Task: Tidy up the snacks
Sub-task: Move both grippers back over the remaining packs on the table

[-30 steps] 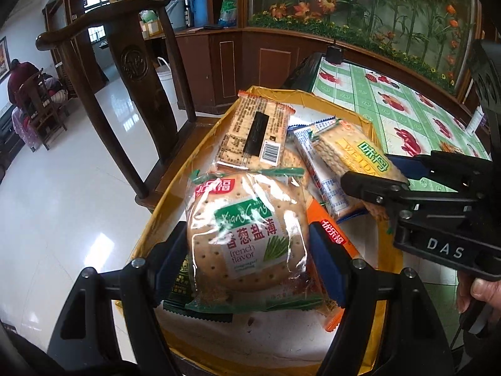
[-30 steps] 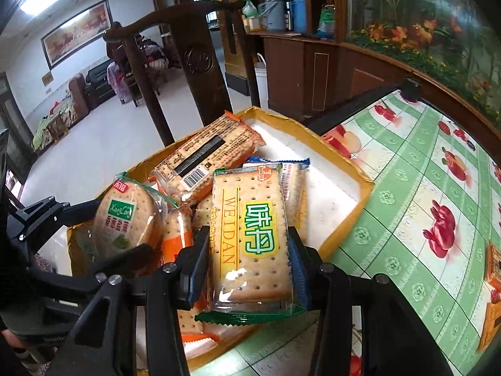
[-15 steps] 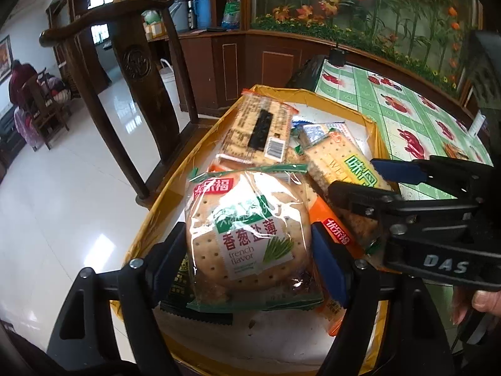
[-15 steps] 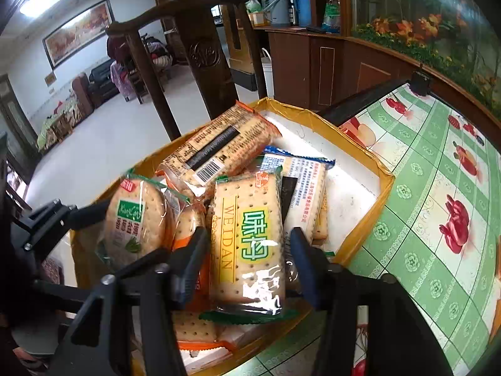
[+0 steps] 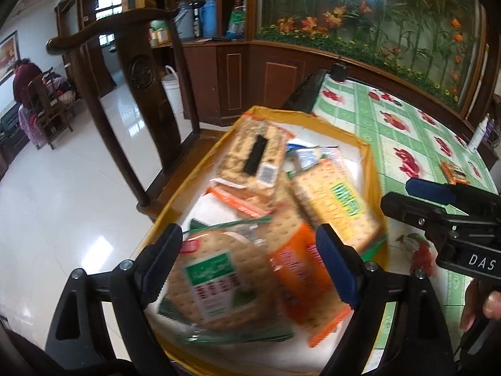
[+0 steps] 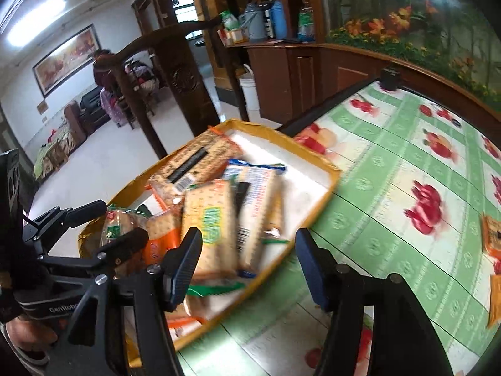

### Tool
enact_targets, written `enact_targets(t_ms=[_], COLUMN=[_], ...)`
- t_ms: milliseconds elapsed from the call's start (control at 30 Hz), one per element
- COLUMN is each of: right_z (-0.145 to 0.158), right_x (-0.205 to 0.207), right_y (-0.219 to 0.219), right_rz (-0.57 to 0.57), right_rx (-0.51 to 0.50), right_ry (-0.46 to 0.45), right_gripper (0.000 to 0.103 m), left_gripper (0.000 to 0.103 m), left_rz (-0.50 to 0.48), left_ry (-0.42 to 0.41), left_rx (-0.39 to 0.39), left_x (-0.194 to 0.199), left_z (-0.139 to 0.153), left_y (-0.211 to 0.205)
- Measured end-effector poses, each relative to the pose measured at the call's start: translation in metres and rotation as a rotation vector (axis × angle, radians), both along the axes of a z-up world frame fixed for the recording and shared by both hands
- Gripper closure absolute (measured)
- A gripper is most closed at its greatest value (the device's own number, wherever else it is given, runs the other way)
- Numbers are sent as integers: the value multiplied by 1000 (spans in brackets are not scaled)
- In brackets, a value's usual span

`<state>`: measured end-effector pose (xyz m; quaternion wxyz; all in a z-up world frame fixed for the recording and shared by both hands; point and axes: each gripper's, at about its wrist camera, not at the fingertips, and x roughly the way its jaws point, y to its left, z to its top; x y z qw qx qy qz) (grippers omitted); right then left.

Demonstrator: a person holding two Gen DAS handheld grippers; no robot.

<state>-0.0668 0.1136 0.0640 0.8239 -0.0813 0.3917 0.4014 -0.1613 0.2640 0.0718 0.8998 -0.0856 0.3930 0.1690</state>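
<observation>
Several cracker packets lie piled in a shallow yellow-rimmed tray at the centre of both views, though motion blur smears most of the print. The round cracker packet with its green label rests at the tray's lower left in the left wrist view, between the spread fingers of the left gripper, whose jaws stand wide and grip nothing. The rectangular yellow-green packet lies in the middle of the heap, just above the right gripper, also wide apart and empty. A long packet with a barcode sits toward the tray's far end. The tray rests at the edge of a table covered by a green checked cloth with red fruit prints, filling the right half of the frame. One orange packet lies apart on the cloth at the right edge. A dark carved wooden chair stands beyond the tray, upper left, over glossy white floor tiles. A flower mural spans the upper right.
</observation>
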Motion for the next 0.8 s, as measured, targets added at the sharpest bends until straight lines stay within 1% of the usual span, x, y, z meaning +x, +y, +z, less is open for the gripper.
enact_targets(t_ms=[133, 367, 600, 800], right_z=[-2, -7, -18, -25], right_x=[6, 13, 24, 34], right_y=[-25, -79, -139, -187], right_rz=[-48, -143, -256, -354], right_rx=[0, 2, 3, 0], right_ry=[3, 21, 51, 71], right_gripper=[41, 41, 41, 40], left_gripper=[16, 15, 15, 15], left_rz=[-49, -162, -288, -358], left_ry=[-4, -2, 25, 54], left_rx=[5, 20, -14, -34], left_x=[12, 41, 77, 106], left_z=[5, 8, 4, -1], left_y=[-23, -77, -136, -175])
